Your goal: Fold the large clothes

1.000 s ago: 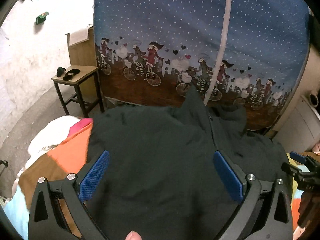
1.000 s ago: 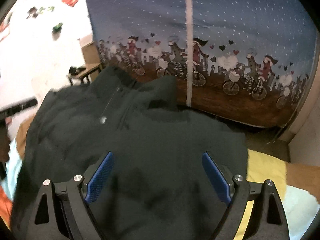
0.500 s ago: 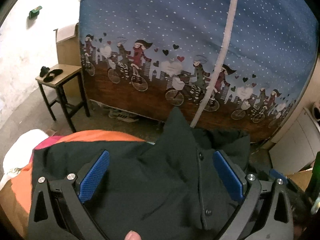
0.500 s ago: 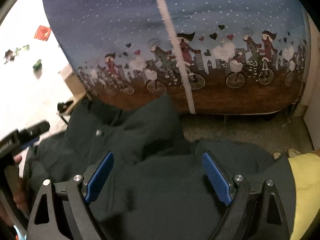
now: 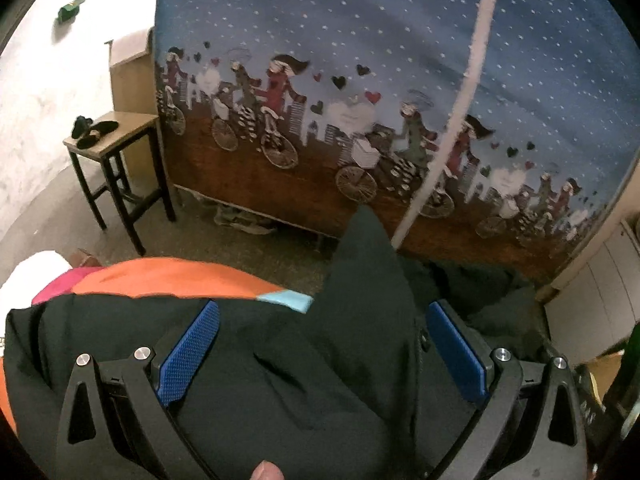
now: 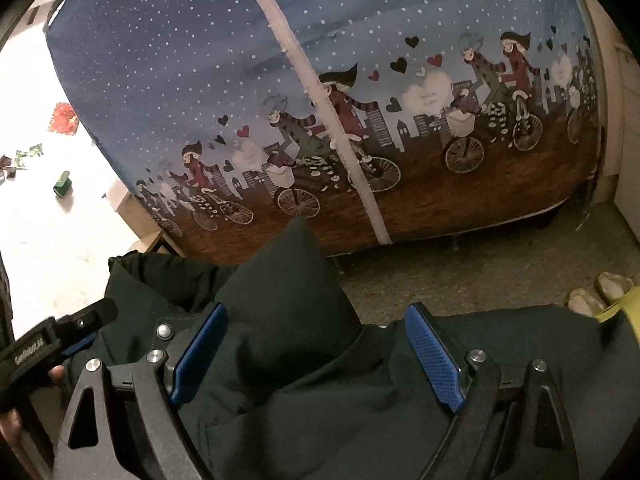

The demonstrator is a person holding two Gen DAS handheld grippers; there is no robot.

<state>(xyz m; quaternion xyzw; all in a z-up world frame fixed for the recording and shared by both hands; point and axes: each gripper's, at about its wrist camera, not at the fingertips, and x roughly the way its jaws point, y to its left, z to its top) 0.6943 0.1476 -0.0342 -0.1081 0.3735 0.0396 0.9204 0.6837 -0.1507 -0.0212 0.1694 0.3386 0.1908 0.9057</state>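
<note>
A large black jacket [image 5: 312, 380] with snap buttons lies spread on an orange, pink and light blue cover [image 5: 168, 276]; its collar stands up in a point. It also shows in the right wrist view [image 6: 304, 360]. My left gripper [image 5: 322, 348] is open, its blue pads on either side of the collar area, low over the cloth. My right gripper [image 6: 316, 352] is open too, its pads astride the raised collar. The left gripper [image 6: 44, 348] shows at the left edge of the right wrist view.
A blue curtain [image 5: 360, 100] with cyclists printed along its bottom hangs straight ahead, a white strip [image 5: 452, 120] running down it. A small wooden stool [image 5: 116, 160] with dark items stands at the left. Shoes [image 6: 600, 292] lie on the floor at the right.
Both grippers have moved forward and down toward the jacket's collar end; the collar now sits between each pair of pads. Both have stayed open.
</note>
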